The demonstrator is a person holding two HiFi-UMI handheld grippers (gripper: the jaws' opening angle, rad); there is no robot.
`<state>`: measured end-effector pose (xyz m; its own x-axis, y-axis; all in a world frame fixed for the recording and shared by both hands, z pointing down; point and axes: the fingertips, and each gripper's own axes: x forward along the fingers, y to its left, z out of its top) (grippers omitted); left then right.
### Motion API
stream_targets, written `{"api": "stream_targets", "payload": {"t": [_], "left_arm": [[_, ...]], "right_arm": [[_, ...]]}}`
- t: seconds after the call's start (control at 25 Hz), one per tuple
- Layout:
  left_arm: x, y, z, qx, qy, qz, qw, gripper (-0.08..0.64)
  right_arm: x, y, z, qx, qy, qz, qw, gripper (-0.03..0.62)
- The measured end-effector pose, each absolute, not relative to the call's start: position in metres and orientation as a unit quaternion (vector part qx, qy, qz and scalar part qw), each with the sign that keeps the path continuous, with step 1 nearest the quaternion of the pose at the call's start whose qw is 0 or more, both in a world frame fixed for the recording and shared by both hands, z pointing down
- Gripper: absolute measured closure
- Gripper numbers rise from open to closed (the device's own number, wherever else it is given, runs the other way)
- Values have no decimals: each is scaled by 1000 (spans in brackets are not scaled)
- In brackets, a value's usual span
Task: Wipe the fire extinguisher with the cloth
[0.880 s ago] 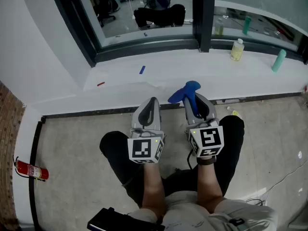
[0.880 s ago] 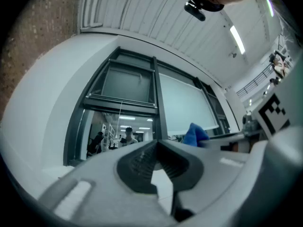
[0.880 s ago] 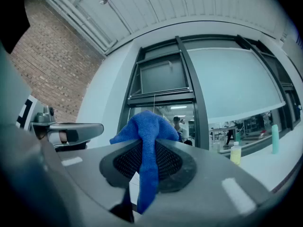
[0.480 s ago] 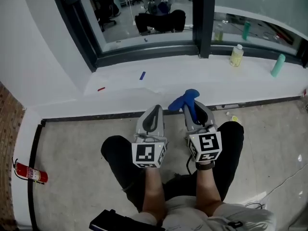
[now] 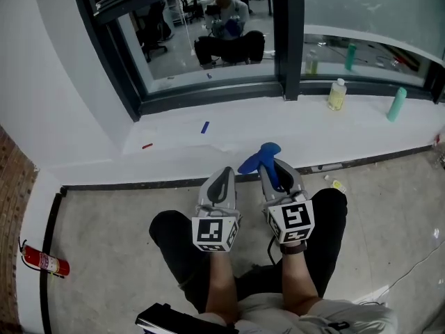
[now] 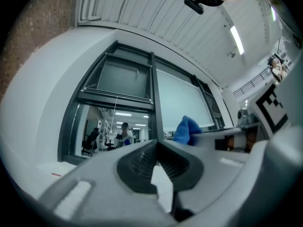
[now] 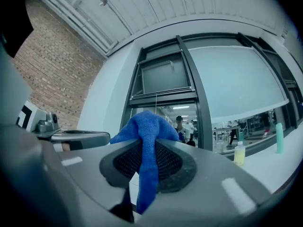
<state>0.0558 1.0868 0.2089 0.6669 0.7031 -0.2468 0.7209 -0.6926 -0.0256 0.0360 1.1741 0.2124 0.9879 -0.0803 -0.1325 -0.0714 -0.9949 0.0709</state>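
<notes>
Dark-framed window (image 5: pixel 201 47) above white ledge (image 5: pixel 278 127), grey concrete floor (image 5: pixel 104 242), brick wall (image 5: pixel 12 207) at left.

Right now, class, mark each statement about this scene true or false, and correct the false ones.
1. The right gripper is shut on a blue cloth. True.
2. The left gripper grips the fire extinguisher. False: its jaws are together on nothing.
3. The cloth is touching the fire extinguisher. False: the extinguisher is on the floor far to the left, by the brick wall, well apart from the cloth.
4. A pale yellow bottle stands on the window ledge. True.
</notes>
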Motion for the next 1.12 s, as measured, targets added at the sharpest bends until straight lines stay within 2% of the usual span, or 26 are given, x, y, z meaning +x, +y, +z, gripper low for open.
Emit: {"api": "stream_targets", "payload": {"t": [0.68, 1.12], "left_arm": [[45, 1074, 181, 914, 384, -129, 1, 560], [85, 996, 177, 952, 275, -133, -1, 560]], "right_arm": [[34, 1169, 193, 995, -62, -74, 18, 517], [95, 1092, 183, 981, -174, -78, 30, 515]]}}
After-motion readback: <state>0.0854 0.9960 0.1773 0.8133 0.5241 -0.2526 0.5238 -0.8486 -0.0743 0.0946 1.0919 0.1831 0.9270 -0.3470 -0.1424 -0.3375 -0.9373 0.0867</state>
